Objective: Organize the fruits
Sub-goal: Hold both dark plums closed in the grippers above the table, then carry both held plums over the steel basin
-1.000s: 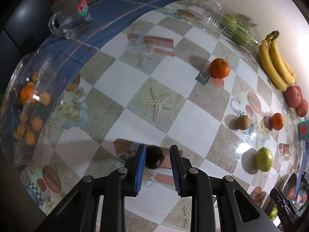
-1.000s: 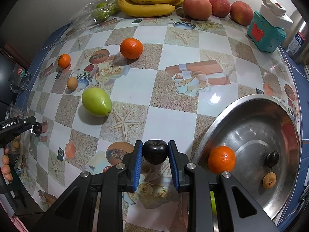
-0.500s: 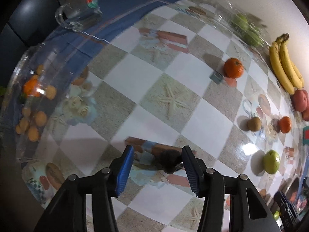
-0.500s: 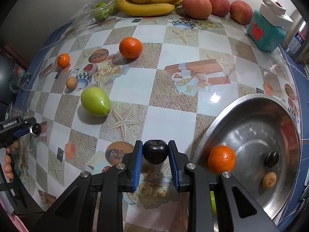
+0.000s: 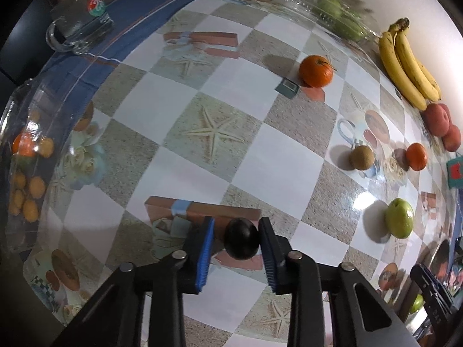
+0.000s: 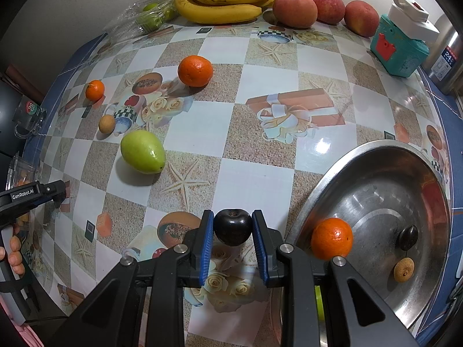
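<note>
**Both hands now on dark plums**

Left wrist view has a dark plum (image 5: 241,243) between the blue fingers (image 5: 205,253) of the left gripper (image 5: 238,256), down near the bench's (image 5: 260,150) near edge over the printed gift-box square. Those fingers have just been closing: half a second back they stood wide with the plum loose against the right-hand one; now that pad touches it while a thin gap shows on the other side. I would judge this a regrasp that is nearly seated, not yet ready to lift.

The right gripper (image 6: 233,238) is clamped on a second dark plum (image 6: 232,227), stem dimple up, just beside the rim of the steel bowl (image 6: 341,162) at the bench's right edge. The bowl already holds an orange (image 6: 332,238), another dark fruit and a small brown one, so that plum looks bound for it.

Out on the bench lie a green mango (image 6: 142,151), two loose oranges (image 6: 195,70), a small brown fruit; bananas (image 6: 222,3) and peaches (image 6: 295,10) line the far edge.

Fruit inside the clear plastic packs at the left edge is blurred by glare. Something yellow-green below the right gripper is mostly hidden. Of the person only fingertips show.
</note>
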`<state>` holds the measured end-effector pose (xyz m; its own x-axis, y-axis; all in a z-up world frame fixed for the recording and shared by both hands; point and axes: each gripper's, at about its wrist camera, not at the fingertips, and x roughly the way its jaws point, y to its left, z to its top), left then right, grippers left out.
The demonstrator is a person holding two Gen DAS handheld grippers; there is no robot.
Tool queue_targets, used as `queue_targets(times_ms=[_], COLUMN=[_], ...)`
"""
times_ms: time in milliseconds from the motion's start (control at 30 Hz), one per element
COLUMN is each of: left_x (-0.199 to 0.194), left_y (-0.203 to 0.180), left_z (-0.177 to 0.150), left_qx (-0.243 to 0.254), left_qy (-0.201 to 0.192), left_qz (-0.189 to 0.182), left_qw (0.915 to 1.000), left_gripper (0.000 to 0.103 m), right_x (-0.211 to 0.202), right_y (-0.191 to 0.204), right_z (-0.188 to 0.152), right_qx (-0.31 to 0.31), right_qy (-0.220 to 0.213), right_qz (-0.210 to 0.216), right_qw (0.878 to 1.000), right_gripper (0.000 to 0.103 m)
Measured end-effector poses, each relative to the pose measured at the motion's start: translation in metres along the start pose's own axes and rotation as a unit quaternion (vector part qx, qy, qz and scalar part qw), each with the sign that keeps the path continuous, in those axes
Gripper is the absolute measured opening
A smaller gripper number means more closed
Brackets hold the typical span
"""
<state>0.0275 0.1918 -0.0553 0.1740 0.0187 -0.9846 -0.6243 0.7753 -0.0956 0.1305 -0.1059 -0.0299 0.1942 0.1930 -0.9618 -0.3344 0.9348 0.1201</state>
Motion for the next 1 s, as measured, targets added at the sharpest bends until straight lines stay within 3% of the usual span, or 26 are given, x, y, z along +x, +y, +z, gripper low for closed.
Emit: queue_targets(times_ms=[67, 600, 833, 1000], left_x=[0.002, -0.03, -0.052, -0.059], left_y=[-0.006, -0.041, -0.059, -0.076], left_z=[-0.001, 0.004, 0.002, -0.002], left_qx=[0.002, 0.023, 0.04, 0.059], left_qy=[0.001, -0.039, -0.067, -0.081], left_qz=[-0.003, -0.019, -0.028, -0.055], left_qw=[1.0, 0.9988, 0.9966, 0.9935], left_gripper=[0.026, 0.026, 0.026, 0.026], right_x=[0.0, -0.014, -0.038, -0.054], right_y=[0.0, -0.011, -0.017, -0.031], right_z=[0.0, 0.001, 0.003, 0.003], right_qx=[0.0, 0.018, 0.029, 0.04], right_qy=[0.0, -0.014, -0.045, -0.065], right_qz=[0.0, 0.032, 0.04, 0.028], right_qw=[1.0, 0.999, 0.998, 0.997], right_gripper=[0.027, 0.027, 0.027, 0.027])
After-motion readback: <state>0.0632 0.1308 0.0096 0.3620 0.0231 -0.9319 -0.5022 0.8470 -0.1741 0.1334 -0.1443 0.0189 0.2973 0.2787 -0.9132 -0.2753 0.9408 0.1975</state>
